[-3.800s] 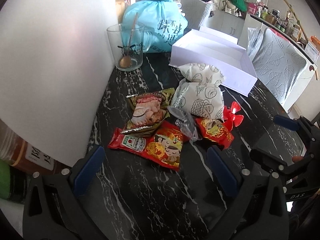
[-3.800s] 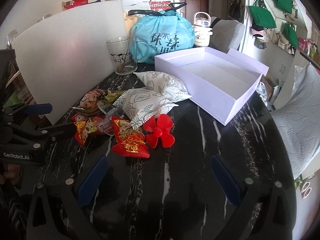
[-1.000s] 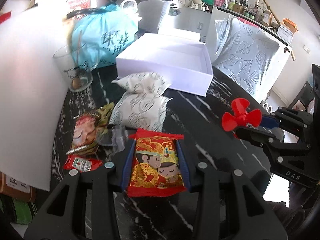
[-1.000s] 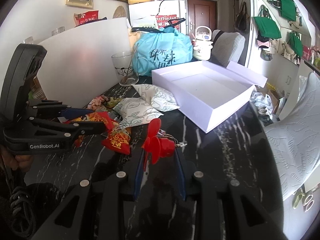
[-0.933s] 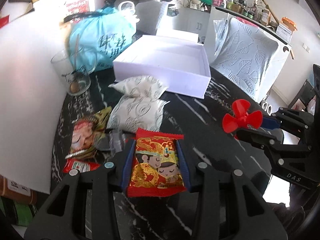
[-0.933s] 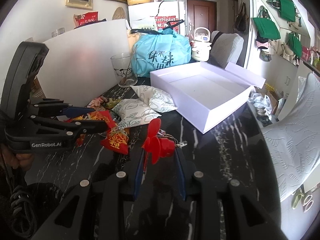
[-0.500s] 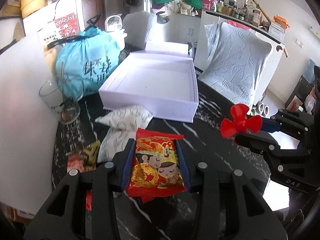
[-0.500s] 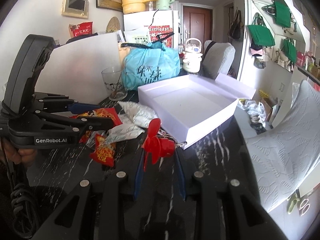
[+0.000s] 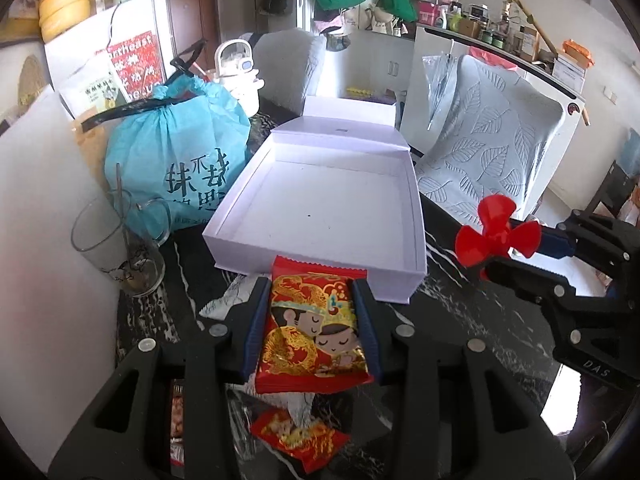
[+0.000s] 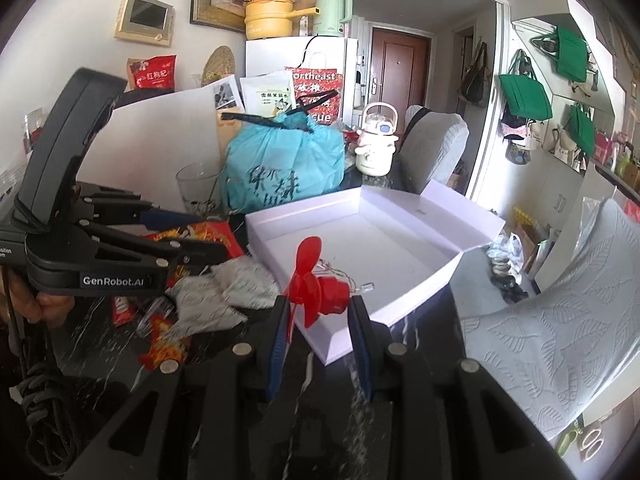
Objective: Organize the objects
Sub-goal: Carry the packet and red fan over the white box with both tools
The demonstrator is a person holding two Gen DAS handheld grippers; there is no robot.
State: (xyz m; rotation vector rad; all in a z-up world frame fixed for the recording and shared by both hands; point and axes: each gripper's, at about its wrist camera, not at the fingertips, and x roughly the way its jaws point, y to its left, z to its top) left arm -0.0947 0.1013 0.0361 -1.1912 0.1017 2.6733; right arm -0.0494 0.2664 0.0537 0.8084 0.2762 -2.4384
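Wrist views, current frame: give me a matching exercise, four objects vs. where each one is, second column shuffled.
Things:
1. red snack packet with cartoon couple
2. red plastic propeller
3. open white cardboard box
4. clear glass mug with a spoon

Places:
A. on the black marble table, nothing inside
B. clamped in the right gripper
C. standing beside the blue tied bag
D. clamped in the left gripper

Pairs: 1-D, 2-B, 3-A, 4-C
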